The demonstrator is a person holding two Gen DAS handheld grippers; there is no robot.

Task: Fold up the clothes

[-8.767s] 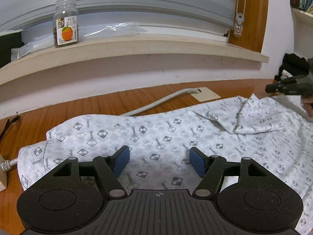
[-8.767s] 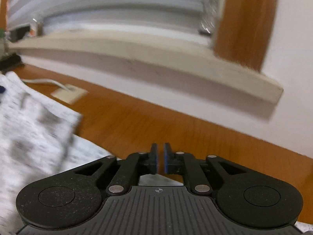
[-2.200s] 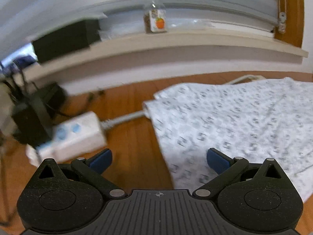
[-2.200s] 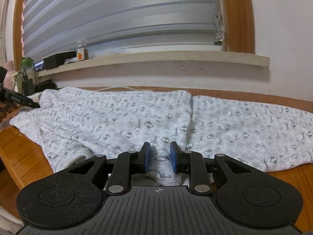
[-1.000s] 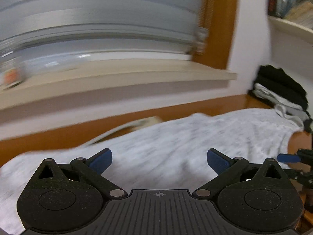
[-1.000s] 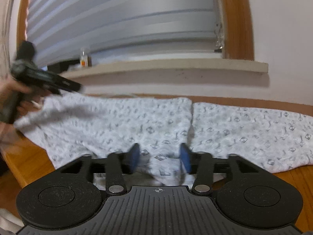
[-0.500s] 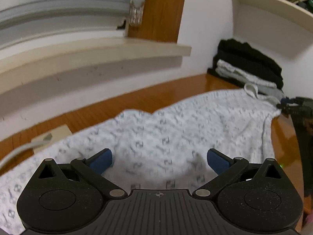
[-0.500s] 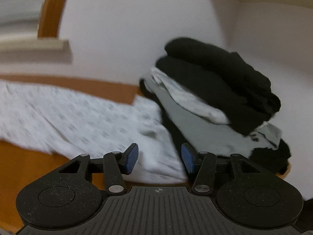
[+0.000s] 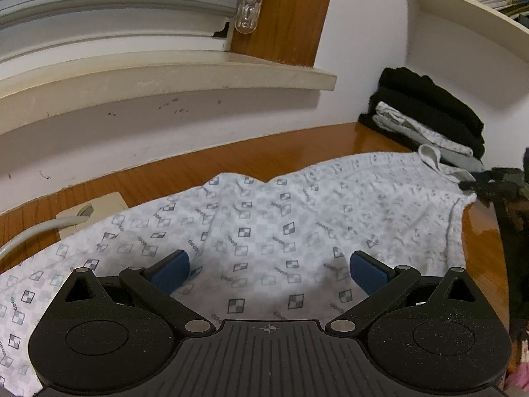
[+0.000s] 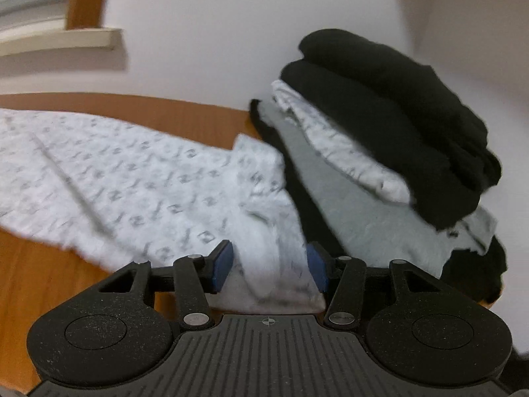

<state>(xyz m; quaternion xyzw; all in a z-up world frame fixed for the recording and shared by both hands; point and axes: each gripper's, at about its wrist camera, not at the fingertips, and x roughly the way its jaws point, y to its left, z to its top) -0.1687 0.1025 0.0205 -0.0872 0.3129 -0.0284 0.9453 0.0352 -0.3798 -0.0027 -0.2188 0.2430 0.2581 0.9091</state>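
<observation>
A white garment (image 9: 264, 218) with a grey check print lies spread on the wooden table (image 9: 231, 158). My left gripper (image 9: 269, 271) hovers low over its middle, jaws wide open and nothing between the blue pads. In the left wrist view my right gripper (image 9: 466, 185) shows at the garment's far right corner. In the right wrist view the right gripper (image 10: 269, 266) stands about half open, and the bunched corner of the garment (image 10: 271, 264) lies between its pads. The pads do not squeeze the cloth.
A stack of folded black, grey and white clothes (image 10: 380, 139) sits against the wall, touching the garment's right end. A window sill (image 9: 165, 72) runs behind. A grey cable and its beige plate (image 9: 92, 211) lie at the garment's left. The table edge (image 9: 486, 248) is near on the right.
The right gripper swung from the garment's middle to its right end beside the stack, jaws wider than earlier. The left gripper swept right along the garment and now holds still over it.
</observation>
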